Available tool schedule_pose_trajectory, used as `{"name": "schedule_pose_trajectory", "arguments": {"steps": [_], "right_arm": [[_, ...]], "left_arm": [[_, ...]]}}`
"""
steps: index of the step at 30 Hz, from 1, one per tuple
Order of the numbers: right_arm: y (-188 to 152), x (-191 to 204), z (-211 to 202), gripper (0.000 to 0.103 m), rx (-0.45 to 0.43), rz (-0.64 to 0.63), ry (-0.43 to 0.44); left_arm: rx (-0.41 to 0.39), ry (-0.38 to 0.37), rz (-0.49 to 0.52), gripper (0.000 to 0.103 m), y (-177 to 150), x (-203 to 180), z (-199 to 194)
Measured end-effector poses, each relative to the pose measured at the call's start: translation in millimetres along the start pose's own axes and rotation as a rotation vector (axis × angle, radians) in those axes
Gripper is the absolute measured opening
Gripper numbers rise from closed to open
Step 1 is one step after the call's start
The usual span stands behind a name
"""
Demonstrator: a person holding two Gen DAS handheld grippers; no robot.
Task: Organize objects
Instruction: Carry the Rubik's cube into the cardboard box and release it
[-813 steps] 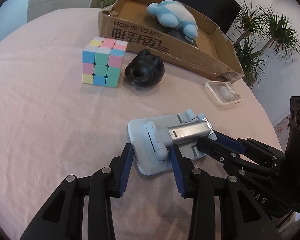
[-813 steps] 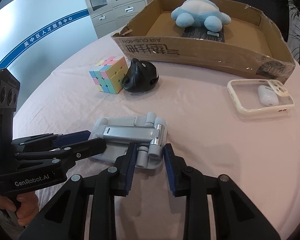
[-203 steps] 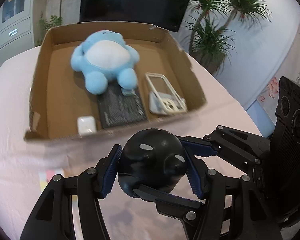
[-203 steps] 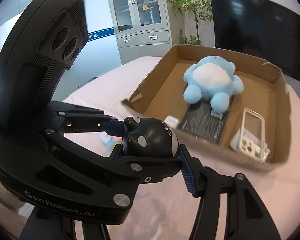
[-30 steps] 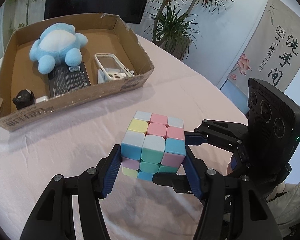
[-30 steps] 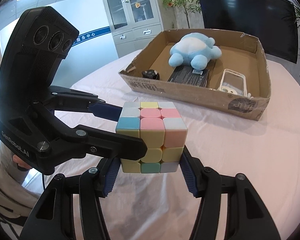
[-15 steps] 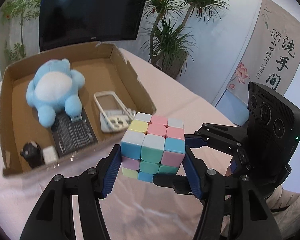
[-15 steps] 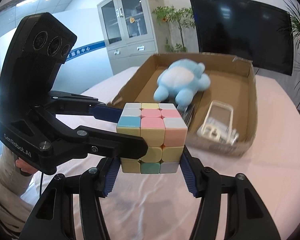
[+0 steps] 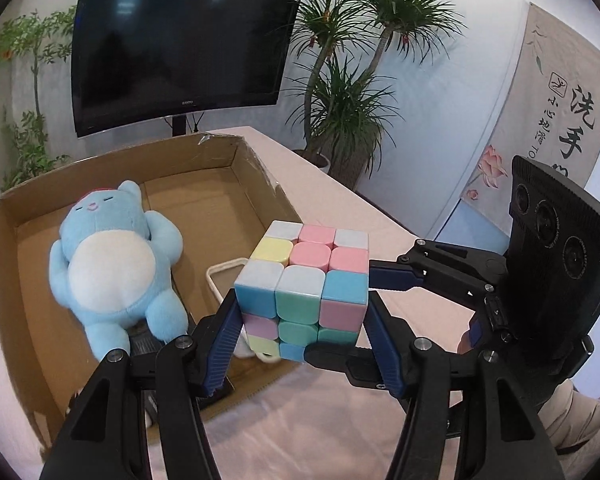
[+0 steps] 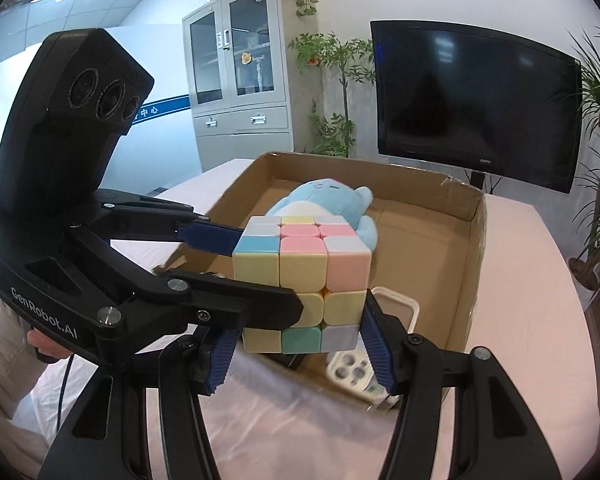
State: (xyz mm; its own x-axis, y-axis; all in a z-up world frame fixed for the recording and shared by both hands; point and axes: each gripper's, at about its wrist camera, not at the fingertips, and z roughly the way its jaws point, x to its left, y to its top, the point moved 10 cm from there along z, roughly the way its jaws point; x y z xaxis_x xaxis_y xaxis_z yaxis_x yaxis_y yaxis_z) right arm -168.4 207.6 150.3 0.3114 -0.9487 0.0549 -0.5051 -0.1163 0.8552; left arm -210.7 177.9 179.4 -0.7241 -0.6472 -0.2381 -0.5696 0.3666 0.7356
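A pastel puzzle cube (image 9: 304, 280) hangs in the air over the near edge of an open cardboard box (image 9: 4, 280). Both grippers hold it at once. My left gripper (image 9: 302, 320) is shut on its left and right faces, and my right gripper (image 9: 342, 316) comes in from the right, shut on the other two sides. In the right wrist view the cube (image 10: 300, 276) sits between the right gripper (image 10: 300, 328) pads, and the left gripper (image 10: 256, 276) crosses from the left. Inside the box (image 10: 474, 260) lie a blue plush (image 9: 112, 264) and a cream phone case (image 10: 396, 308).
A dark flat slab (image 9: 140, 344) lies under the plush's feet in the box. Pink cloth covers the table (image 9: 340, 420). A black screen (image 9: 176, 48) and potted plants (image 9: 340, 120) stand behind it. A person's sleeve (image 10: 0, 360) shows at the left edge.
Both grippers rose and moved toward the box with the cube between them. The box now lies close beneath the cube, and its near wall has slid low in both views.
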Motion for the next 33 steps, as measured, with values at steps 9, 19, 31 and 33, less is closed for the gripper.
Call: {"name": "schedule_pose_trajectory", "arguments": {"steps": [9,19,31,33], "right_arm": [[-19.5,-49.4,54.9,0.055,0.069,0.049,0.008],[-79.7,-83.9,111.9,0.069,0.256,0.089,-0.105],[-74.0,-43.3,61.4,0.096,0.229,0.032,-0.337],[-75.5,-30.2,55.0,0.102,0.21,0.07,-0.327]], "left_arm": [[0.062,-0.037,-0.071,0.059,-3.9,34.9,80.9],[0.094,0.045,-0.113,0.06,-31.1,64.4,133.6],[-0.142,0.422,-0.279,0.101,-65.6,106.4,8.1],[-0.141,0.529,-0.321,0.103,-90.7,119.3,-7.4]]}}
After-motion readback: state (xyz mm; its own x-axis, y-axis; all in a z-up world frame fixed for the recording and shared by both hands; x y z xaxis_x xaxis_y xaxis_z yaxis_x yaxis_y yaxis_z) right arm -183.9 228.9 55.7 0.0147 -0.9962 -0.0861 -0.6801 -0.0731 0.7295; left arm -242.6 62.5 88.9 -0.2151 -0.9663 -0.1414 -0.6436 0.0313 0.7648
